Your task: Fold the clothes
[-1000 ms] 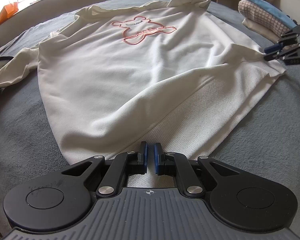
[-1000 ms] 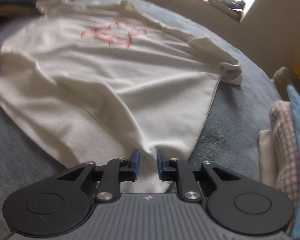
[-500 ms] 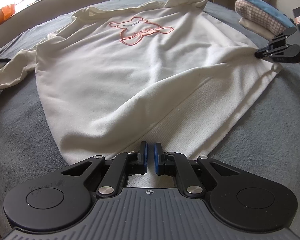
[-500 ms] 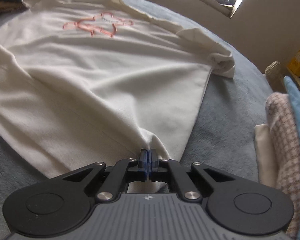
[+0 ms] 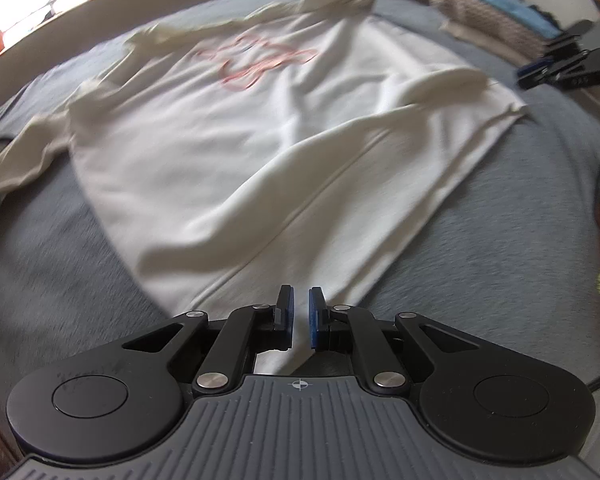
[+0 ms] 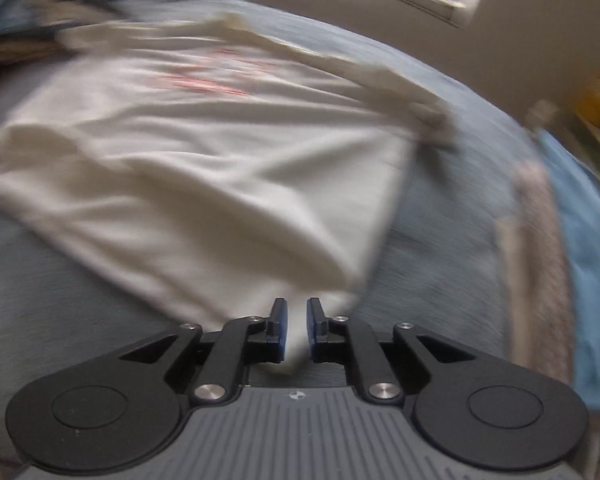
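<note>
Both wrist views look down close over the same shirt [image 5: 260,152]

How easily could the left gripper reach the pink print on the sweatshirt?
Probably yes: nothing but open cloth lies between the left gripper and the pink print on the sweatshirt, though it would first have to release the hem it pinches.

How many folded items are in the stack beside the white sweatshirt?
3: a blue one on top, a checked one under it, a cream one at the bottom, on the bed beside the sweatshirt. Others may be hidden.
</note>
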`<action>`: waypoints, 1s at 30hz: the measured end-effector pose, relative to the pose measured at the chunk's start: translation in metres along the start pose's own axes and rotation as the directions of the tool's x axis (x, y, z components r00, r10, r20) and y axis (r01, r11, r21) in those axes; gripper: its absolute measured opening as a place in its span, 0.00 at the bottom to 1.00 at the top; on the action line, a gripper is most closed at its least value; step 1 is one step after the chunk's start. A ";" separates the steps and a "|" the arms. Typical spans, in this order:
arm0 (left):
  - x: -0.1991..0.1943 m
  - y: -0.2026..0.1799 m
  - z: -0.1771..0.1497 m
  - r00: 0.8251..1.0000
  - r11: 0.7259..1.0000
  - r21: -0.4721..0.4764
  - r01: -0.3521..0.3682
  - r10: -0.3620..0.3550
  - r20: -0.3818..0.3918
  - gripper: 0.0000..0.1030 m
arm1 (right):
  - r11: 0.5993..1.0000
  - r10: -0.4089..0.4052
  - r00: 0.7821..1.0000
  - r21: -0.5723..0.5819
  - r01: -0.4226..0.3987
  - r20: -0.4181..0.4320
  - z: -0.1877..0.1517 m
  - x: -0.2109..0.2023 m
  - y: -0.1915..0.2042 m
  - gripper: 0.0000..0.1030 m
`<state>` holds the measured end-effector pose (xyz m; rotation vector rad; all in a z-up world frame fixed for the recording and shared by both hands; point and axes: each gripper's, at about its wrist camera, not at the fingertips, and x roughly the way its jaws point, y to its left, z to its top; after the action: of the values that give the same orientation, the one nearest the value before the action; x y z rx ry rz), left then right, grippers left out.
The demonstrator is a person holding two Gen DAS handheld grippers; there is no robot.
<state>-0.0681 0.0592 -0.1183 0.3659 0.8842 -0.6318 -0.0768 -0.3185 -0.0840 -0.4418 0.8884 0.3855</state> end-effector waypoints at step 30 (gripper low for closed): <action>0.012 -0.023 -0.006 0.999 0.985 0.167 -0.046 0.044 0.018 0.16 | 0.813 0.140 0.990 -0.573 -0.105 0.018 0.028 0.056 0.108 0.16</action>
<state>-0.0809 0.0410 -0.1328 0.5310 0.8090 -0.6680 -0.0798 -0.2048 -0.1366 -0.9267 0.7320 0.7916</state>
